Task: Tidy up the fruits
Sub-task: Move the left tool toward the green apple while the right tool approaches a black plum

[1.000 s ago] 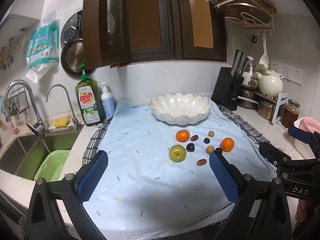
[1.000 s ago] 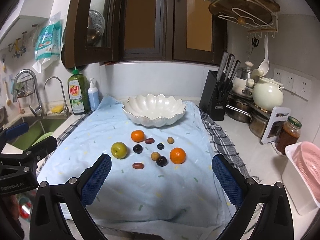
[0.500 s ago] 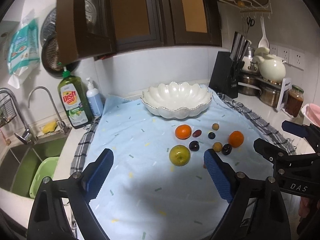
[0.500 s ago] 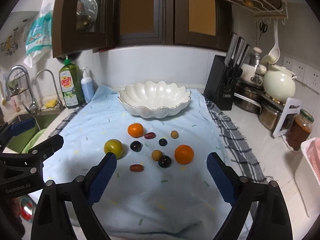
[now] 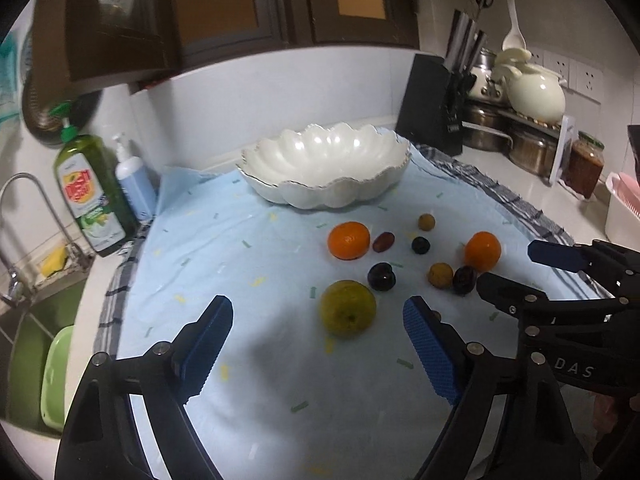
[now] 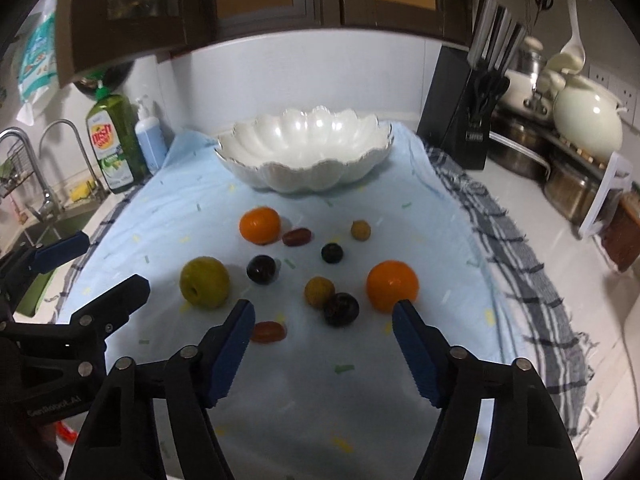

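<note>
Fruit loose on my blue cloth (image 6: 168, 216), none in white scalloped bowl (image 6: 304, 152) at back, upright. Yellow-green apple (image 6: 205, 282) nearest left; 2 oranges (image 6: 259, 225) (image 6: 392, 286); 3 dark plums (image 6: 261, 269); 2 tan longans (image 6: 319, 292); 2 red grapes (image 6: 297, 237). All apart exc. longan touching plum (image 6: 341, 309).

Green dish soap bottle (image 6: 113, 142); black knife block (image 6: 456, 116); cream pot (image 6: 586, 120).
</note>
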A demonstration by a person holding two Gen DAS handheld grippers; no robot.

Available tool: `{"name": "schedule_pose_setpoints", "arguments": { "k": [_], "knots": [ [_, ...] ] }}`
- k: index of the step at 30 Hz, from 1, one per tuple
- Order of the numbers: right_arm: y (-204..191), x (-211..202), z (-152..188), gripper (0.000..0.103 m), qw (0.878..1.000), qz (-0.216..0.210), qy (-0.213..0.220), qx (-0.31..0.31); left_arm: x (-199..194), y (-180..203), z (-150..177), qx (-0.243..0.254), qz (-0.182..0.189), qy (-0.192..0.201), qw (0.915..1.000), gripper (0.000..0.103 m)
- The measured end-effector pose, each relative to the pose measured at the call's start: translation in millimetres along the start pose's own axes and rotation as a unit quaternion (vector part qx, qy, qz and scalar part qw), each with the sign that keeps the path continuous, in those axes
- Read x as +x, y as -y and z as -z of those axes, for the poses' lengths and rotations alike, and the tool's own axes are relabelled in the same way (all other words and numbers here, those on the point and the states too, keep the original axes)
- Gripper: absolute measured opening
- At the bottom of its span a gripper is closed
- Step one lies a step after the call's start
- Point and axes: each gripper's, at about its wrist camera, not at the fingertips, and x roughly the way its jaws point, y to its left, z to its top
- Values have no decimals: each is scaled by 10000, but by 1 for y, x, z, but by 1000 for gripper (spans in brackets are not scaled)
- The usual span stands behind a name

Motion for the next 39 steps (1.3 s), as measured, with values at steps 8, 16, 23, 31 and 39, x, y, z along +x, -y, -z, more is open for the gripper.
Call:
{"name": "schedule_pose_setpoints", "arguments": {
  "k": [8,16,23,31,39],
  "knots": [
    [1,23,0,66,9992,212,-321,146,28,-1,1,126,324,-163,9993,85],
    [7,40,0,60,9985,67,-508,-194,42,6,3,-67,166,-289,9994,82],
    [14,55,-2,56,9952,-419,-702,-547,53,14,4,-402,-171,-449,9980,81],
    [17,72,-5,49,9911,-733,-913,-641,68,17,3,-515,-208,-589,9967,73],
    [19,81,-3,43,9914,-710,-961,-543,81,17,4,-439,2,-774,9960,64]
  ]
}}
